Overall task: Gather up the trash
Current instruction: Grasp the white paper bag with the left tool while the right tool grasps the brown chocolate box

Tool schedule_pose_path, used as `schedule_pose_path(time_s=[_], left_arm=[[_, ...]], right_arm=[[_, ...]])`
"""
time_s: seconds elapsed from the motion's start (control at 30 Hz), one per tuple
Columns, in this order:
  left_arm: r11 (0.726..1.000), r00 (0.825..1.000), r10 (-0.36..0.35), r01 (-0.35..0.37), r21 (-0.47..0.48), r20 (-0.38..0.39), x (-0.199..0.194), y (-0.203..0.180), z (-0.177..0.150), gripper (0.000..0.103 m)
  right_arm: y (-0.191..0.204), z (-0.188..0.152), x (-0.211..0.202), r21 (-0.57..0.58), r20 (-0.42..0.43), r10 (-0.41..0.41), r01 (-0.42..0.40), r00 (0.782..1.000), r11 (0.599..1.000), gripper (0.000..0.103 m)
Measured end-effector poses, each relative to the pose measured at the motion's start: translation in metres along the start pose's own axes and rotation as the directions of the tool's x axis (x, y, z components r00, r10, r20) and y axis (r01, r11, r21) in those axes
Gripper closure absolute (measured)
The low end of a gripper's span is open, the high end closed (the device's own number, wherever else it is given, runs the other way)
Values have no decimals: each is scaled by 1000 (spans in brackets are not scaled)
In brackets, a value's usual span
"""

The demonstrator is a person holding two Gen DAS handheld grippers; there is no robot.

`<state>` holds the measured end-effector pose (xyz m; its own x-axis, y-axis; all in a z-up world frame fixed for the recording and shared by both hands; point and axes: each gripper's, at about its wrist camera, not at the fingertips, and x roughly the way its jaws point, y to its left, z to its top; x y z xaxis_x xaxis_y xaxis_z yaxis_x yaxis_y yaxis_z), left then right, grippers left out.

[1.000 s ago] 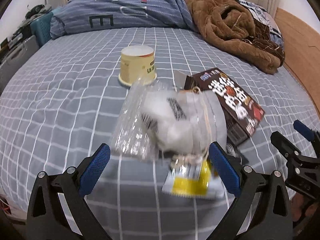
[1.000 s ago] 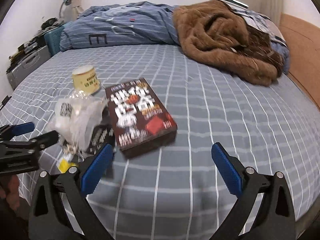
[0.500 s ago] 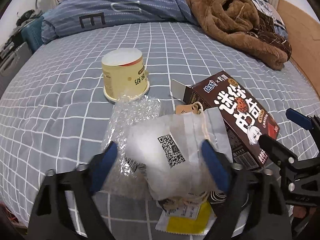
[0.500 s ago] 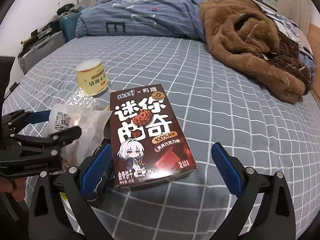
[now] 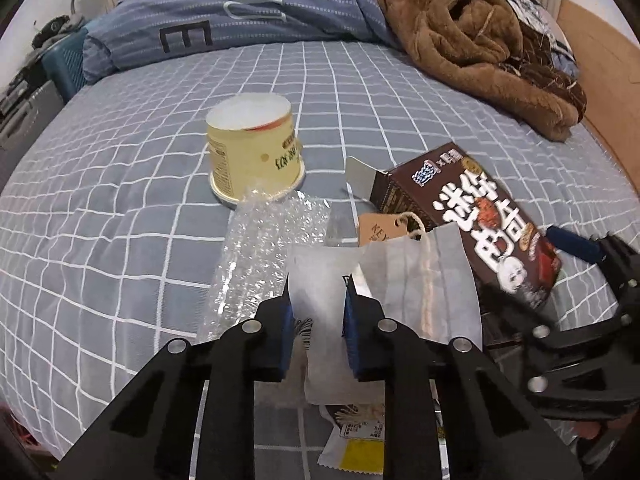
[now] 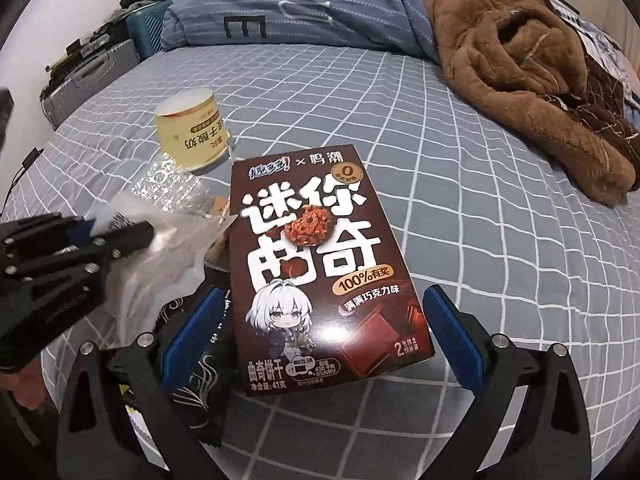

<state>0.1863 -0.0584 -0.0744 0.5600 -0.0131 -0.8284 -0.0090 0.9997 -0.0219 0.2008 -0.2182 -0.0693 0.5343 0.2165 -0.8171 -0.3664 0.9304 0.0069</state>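
A pile of trash lies on the grey checked bed sheet [image 5: 120,200]. My left gripper [image 5: 318,300] is closing, its blue pads pinching a fold of the white plastic bag [image 5: 420,280] beside the bubble wrap [image 5: 268,248]. The right wrist view shows this left gripper [image 6: 116,232] gripping the bag [image 6: 160,264]. My right gripper [image 6: 322,296] is open and straddles the near end of the brown cookie box [image 6: 316,248] without touching it. An upturned yellow yogurt cup [image 5: 252,148] stands behind the pile. A yellow-white wrapper [image 5: 360,452] and a black wrapper [image 6: 200,360] lie under the bag.
A brown fleece garment [image 5: 480,40] is heaped at the back right and a blue striped duvet [image 5: 240,12] is bunched along the back. Suitcases [image 6: 88,76] stand beside the bed on the left. A wooden panel [image 5: 600,60] borders the right side.
The left jaws went from wide open to closed on the white bag as the gripper moved in over the pile. The right gripper came closer to the cookie box and now straddles its near end.
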Motion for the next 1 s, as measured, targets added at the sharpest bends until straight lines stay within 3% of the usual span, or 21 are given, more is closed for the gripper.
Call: schedule_pose_path(time_s=[0.2,0.5,1.0], left_arm=[[1000,1000,-17,17,-19,21,-9,9,2,83],[1000,999,-6,6,-26,35,-14,18,4,83],[1000,998,5,-3,-19,62,-35,19,-2,83]], right_arm=[[-1,-1,13,34,-31,-12,13,999,999,8],[-7,-2,10,74,-6,-4,4,1000,997,10],[-12,-9,-30,154,66,-93,82,993,985,11]])
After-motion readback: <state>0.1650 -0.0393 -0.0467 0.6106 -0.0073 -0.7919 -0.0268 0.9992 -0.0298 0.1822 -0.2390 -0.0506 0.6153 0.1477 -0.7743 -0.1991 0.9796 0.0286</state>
